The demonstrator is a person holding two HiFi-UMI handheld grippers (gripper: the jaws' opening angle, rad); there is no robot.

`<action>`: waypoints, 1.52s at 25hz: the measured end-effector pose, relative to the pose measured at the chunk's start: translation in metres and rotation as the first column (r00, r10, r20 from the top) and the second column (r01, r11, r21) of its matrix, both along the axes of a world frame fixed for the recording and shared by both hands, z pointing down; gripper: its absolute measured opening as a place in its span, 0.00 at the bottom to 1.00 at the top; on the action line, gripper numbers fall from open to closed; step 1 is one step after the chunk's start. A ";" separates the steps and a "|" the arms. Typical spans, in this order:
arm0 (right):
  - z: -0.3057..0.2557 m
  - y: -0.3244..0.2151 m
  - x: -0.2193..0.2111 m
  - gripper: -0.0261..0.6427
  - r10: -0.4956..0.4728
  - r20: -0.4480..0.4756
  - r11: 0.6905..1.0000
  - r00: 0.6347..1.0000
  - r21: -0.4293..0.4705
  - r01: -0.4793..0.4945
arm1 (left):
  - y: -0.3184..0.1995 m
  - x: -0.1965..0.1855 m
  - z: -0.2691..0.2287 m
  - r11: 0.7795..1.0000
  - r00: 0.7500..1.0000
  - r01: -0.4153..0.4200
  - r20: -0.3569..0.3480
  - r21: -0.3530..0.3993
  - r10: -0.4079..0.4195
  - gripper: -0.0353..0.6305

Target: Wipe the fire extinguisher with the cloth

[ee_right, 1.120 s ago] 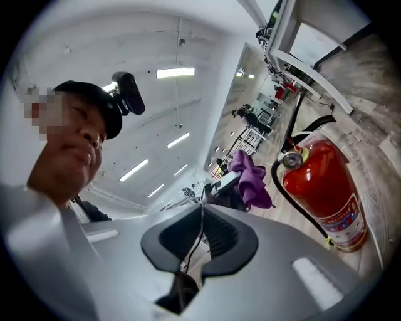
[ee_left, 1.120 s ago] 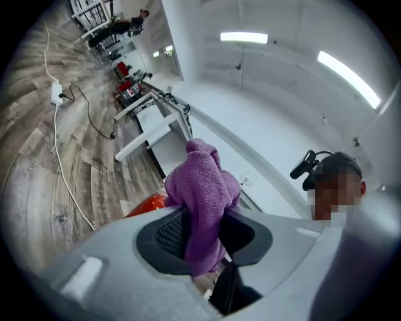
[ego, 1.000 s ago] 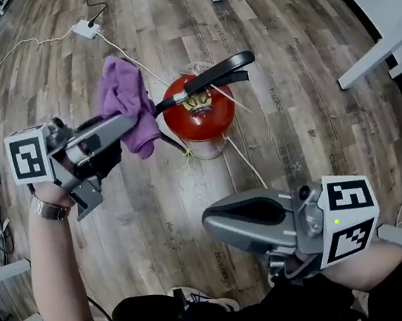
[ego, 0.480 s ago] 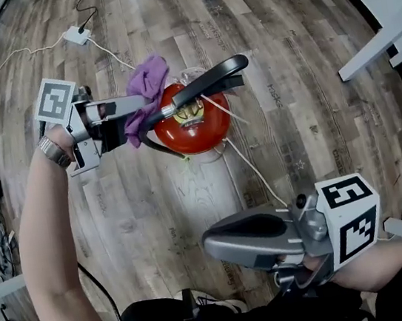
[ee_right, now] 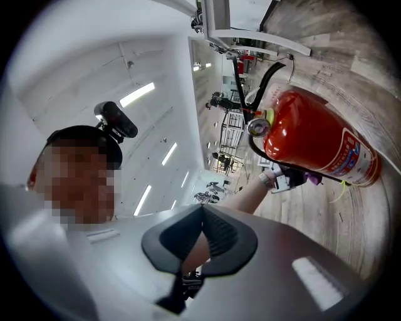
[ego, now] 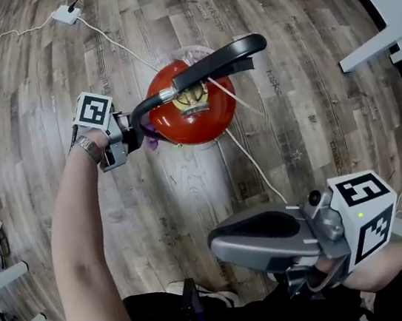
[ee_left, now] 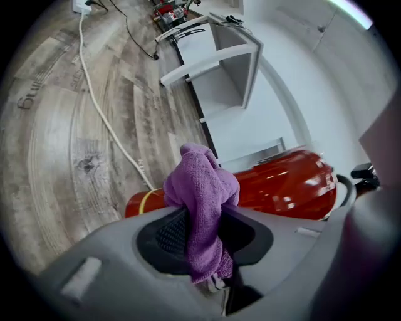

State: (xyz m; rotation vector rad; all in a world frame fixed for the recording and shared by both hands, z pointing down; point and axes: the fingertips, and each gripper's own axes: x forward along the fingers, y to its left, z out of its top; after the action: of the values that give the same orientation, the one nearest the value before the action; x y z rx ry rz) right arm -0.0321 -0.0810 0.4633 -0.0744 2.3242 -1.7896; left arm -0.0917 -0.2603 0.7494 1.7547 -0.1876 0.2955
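jaws of the right gripper [ego: 213, 238] are seen nearest, low at the right of the head view, pressed together at their tips with nothing held between them. it is kept well apart from the work. further out, at the left, the left gripper [ego: 139, 130] is held low beside the fire extinguisher [ego: 196, 116]. a purple cloth [ee_left: 203, 182] is clamped between its pads, with one bunched end standing out past the tips and the other end hanging back inside. those jaws have just been closing a little on the cloth. the cloth is brought to the left side of the red body; whether it actually touches the paint cannot be told. the extinguisher is stood upright on the wooden floor [ego: 191, 195], away from the floor's edges, with its black lever handle [ego: 220, 60] on top and a black hose [ego: 149, 105] curving off to the left. a white cable [ego: 249, 160] is laid across the boards beside it, and a power strip [ego: 64, 14] is seen toward the floor's far left corner.
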 end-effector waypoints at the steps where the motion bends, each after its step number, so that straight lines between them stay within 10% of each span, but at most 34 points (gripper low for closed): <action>1: 0.001 0.001 -0.002 0.03 -0.005 -0.002 1.000 1.000 -0.007 0.005 | 0.001 -0.002 0.022 1.000 0.999 0.014 0.048 0.010 -0.015 0.22; 7: 0.003 0.000 -0.006 0.03 -0.001 -0.014 1.000 1.000 -0.020 0.001 | 0.018 -0.013 0.146 0.994 0.918 0.088 0.382 0.058 -0.104 0.22; 15: 0.001 -0.002 -0.006 0.03 0.018 -0.033 1.000 0.999 -0.006 -0.018 | 0.029 -0.018 0.175 0.977 0.898 0.211 0.385 0.043 -0.211 0.21; 19: -0.001 0.000 -0.006 0.03 0.021 -0.035 1.000 0.999 -0.003 -0.021 | 0.021 -0.017 0.141 0.953 0.921 0.296 0.242 0.069 -0.304 0.21; 22: -0.002 0.003 -0.006 0.03 0.019 -0.035 1.000 0.999 0.009 -0.019 | 0.012 -0.003 0.073 0.929 0.933 0.360 -0.005 0.083 -0.361 0.22; 27: 0.000 0.013 -0.011 0.03 -0.002 -0.033 0.999 0.999 0.046 0.003 | 0.010 -0.020 -0.054 0.866 0.879 0.457 -0.252 0.202 -0.405 0.21; 30: -0.002 0.016 -0.014 0.03 -0.010 -0.027 0.999 1.000 0.051 0.011 | 0.007 -0.035 -0.139 0.763 0.846 0.516 -0.374 0.389 -0.381 0.21; 33: -0.003 0.018 -0.019 0.03 -0.018 -0.020 0.999 1.000 0.049 0.019 | 0.018 -0.033 -0.214 0.596 0.890 0.456 -0.343 0.661 -0.300 0.21; 36: -0.005 0.023 -0.023 0.03 -0.040 -0.010 0.998 0.999 0.046 0.041 | 0.036 -0.018 -0.257 0.332 0.954 0.212 -0.121 0.919 -0.274 0.21; 38: -0.006 0.024 -0.024 0.03 -0.044 -0.006 0.997 0.999 0.056 0.044 | 0.047 -0.008 -0.254 0.109 0.936 -0.097 0.128 0.989 -0.327 0.22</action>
State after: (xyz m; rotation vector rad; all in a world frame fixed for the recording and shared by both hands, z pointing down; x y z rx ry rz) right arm -0.0558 -0.0571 0.4575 -0.0197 2.3957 -1.7448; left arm -0.0997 -0.2136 0.4951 3.0738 -0.9945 0.3654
